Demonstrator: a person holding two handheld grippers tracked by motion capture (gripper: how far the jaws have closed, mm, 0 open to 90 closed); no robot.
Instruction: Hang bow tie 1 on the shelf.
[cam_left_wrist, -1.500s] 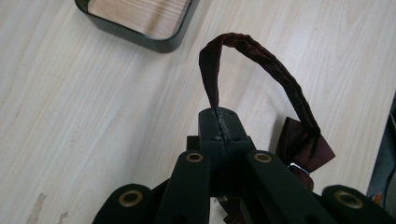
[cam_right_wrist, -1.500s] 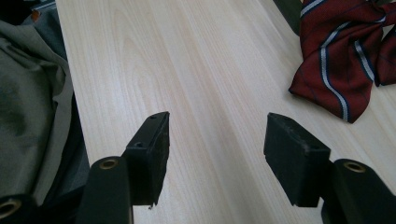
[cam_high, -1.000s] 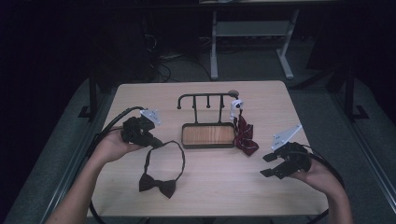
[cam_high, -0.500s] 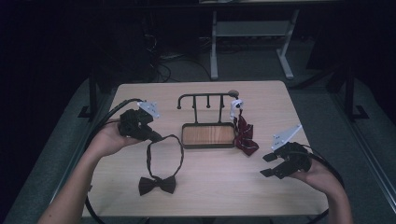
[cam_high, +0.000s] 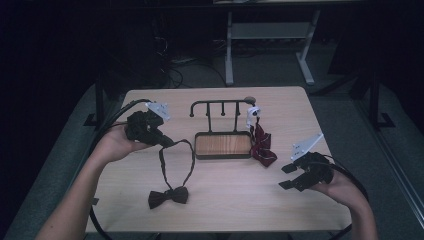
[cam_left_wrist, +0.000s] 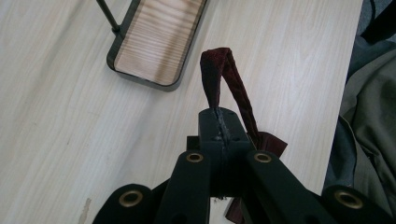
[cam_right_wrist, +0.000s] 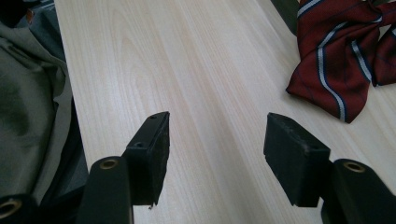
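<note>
The left gripper (cam_high: 165, 141), clamped on the dark bow tie's (cam_high: 168, 195) strap, holds it left of the hook stand (cam_high: 222, 127), while the right gripper (cam_high: 290, 176), jaws apart, hangs farther off.

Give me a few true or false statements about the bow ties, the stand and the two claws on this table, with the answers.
1. The left claw is shut on the strap of the dark maroon bow tie. True.
2. The right claw holds the red striped bow tie. False: it is open, with bare table between its jaws.
3. The red striped bow tie hangs at the right end of the black metal hook stand with the wooden tray. True.
4. The dark maroon bow tie lies inside the wooden tray. False: its bow is over the table, nearer the person.
</note>
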